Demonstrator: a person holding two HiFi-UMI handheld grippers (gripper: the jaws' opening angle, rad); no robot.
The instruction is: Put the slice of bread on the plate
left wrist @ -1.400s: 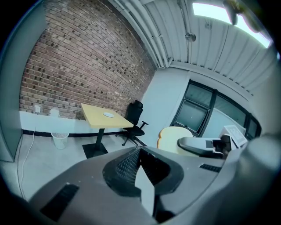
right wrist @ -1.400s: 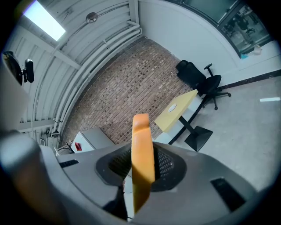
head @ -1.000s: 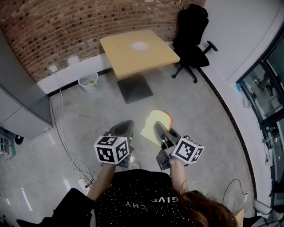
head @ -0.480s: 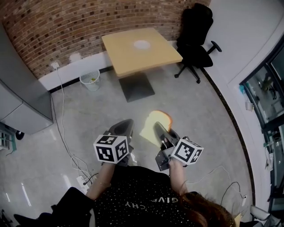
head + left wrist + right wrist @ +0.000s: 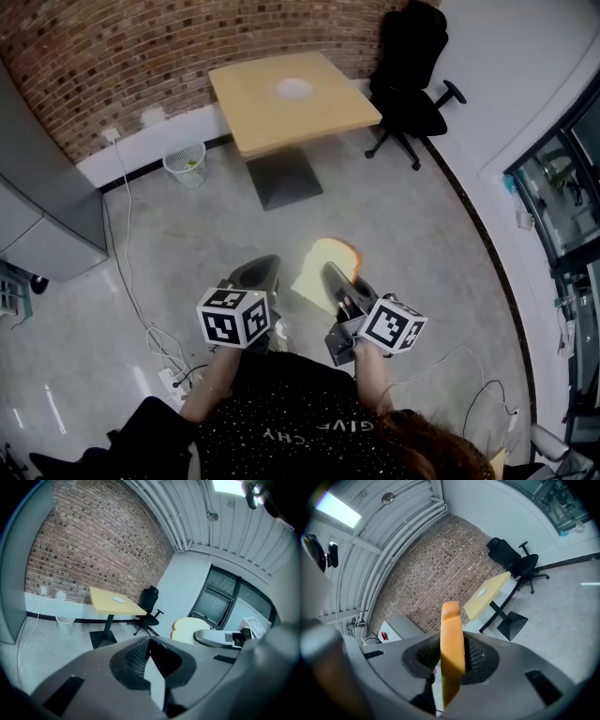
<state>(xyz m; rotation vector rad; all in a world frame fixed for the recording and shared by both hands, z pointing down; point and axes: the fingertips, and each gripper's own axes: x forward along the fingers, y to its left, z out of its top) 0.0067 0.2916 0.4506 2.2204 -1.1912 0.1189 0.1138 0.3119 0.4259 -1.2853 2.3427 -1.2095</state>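
Now, your right tongs (image 5: 334,277) pinch the bread (image 5: 325,262) on edge above the floor (image 5: 187,234); the left tongs (image 5: 260,269) are closed and empty. That soft, spongy slice with its tan crust could tear or slip if you swing it hard toward the table (image 5: 281,122) at twelve o'clock, where a pale round disc, probably the plate (image 5: 293,88), sits.

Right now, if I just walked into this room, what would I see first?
Probably the slice of bread, pinched in the right tool and held out in front of the person, above the grey floor. Next comes the yellow table by the brick wall, with the white plate on it, far from the bread, and a black office chair beside it.
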